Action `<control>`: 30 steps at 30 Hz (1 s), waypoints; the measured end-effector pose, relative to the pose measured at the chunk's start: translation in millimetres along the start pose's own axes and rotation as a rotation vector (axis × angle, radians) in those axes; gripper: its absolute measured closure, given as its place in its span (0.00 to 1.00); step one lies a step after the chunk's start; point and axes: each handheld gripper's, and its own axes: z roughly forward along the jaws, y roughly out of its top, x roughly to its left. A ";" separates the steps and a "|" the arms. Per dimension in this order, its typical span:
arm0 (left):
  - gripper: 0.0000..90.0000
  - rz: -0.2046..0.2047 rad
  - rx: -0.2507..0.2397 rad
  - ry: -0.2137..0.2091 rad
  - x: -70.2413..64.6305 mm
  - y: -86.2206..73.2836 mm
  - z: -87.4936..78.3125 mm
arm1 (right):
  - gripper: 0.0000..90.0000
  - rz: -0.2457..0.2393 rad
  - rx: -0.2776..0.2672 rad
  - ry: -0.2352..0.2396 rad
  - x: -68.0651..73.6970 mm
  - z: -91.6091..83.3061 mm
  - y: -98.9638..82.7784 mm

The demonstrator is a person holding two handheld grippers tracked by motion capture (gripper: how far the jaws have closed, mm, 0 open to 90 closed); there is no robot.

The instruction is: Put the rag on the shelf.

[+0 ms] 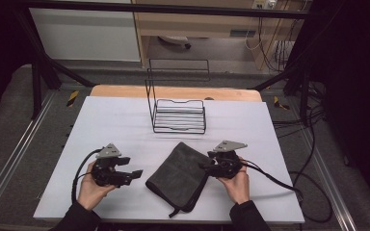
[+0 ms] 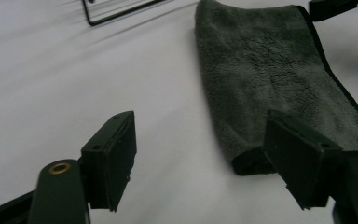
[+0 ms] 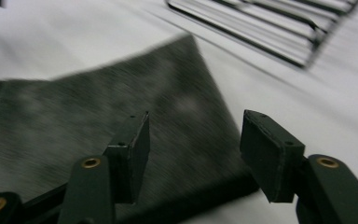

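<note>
Folded dark cloth lies flat on the white surface, in front of the wire rack. Left tongs gape empty just left of the cloth; right tongs part-open over its right edge, pinching nothing. Step looks like approach; next move needs a grip on an edge.

Both forearms are reaching in from below; the left gripper and right gripper are pointing inward toward each other, jaws standing apart, gripping nothing.

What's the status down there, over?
Left gripper and right gripper open, flanking the cloth. Folded dark cloth flat on the table, unheld. Wire rack behind, no obstruction.
</note>
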 end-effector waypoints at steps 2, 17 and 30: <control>0.35 0.006 0.021 -0.006 -6.5 3.6 9.6 | 0.51 0.018 0.004 -0.029 -7.5 0.6 -9.5; 0.56 -0.015 0.163 -0.053 -22.2 -10.2 47.0 | 0.69 0.097 0.044 -0.049 -28.8 17.0 -25.6; 0.82 -0.059 0.185 -0.090 -29.6 -15.0 50.6 | 0.88 0.149 0.065 0.004 -28.5 21.9 -24.3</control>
